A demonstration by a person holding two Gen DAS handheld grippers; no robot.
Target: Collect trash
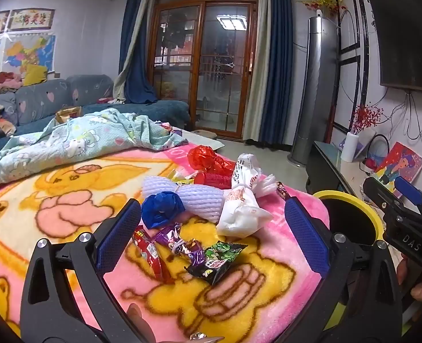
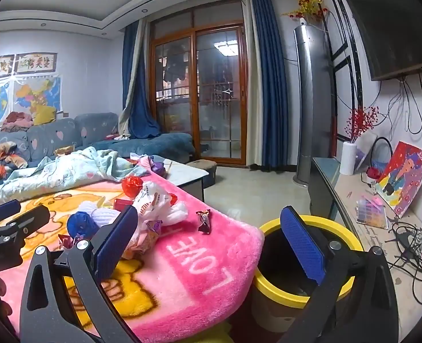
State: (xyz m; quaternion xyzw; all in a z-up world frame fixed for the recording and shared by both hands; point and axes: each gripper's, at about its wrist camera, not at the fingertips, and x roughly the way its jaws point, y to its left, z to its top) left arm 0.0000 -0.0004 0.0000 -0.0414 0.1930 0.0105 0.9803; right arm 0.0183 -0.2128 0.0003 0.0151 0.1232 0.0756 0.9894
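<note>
Left wrist view: left gripper [image 1: 212,228] hovers over the pink blanket [image 1: 68,223], jaws spread wide, holding nothing.
Trash on the blanket: green snack packet [image 1: 218,260], purple wrapper [image 1: 182,243] and red wrapper [image 1: 151,253] lie between the fingers; blue crumpled bag [image 1: 161,208], white bag [image 1: 241,214] and red plastic bag [image 1: 208,158] lie beyond.
Bin: yellow-rimmed bin [image 1: 353,200] stands just off the blanket's right edge.
Right wrist view: right gripper [image 2: 209,235] hangs above the blanket's edge beside the bin [image 2: 342,228], jaws spread, empty.
Stray piece: brown candy wrapper [image 2: 204,221] lies alone on the blanket, near the bin.
</note>
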